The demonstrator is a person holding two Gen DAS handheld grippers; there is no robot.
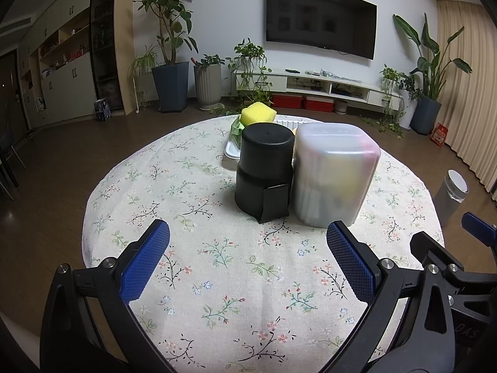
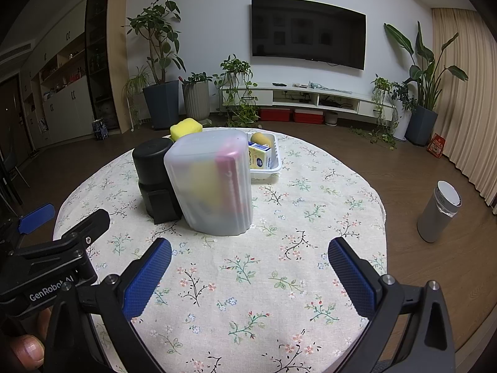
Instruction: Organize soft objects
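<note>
A translucent lidded container (image 1: 335, 174) with yellow and pink soft items inside stands on the round floral table (image 1: 217, 267), touching a black cylindrical container (image 1: 265, 171) on its left. Behind them a yellow sponge (image 1: 258, 113) sits in a white tray (image 1: 232, 150). In the right wrist view the translucent container (image 2: 214, 183), black container (image 2: 152, 171), sponge (image 2: 185, 128) and tray (image 2: 273, 168) with a yellow carton (image 2: 259, 158) show. My left gripper (image 1: 248, 248) is open and empty, short of the containers. My right gripper (image 2: 248, 264) is open and empty beside it.
A grey bin (image 2: 439, 211) stands on the floor right of the table. Potted plants (image 1: 170, 62), a TV (image 1: 320, 32) and a low white cabinet (image 1: 310, 85) line the far wall. Curtains hang at the right.
</note>
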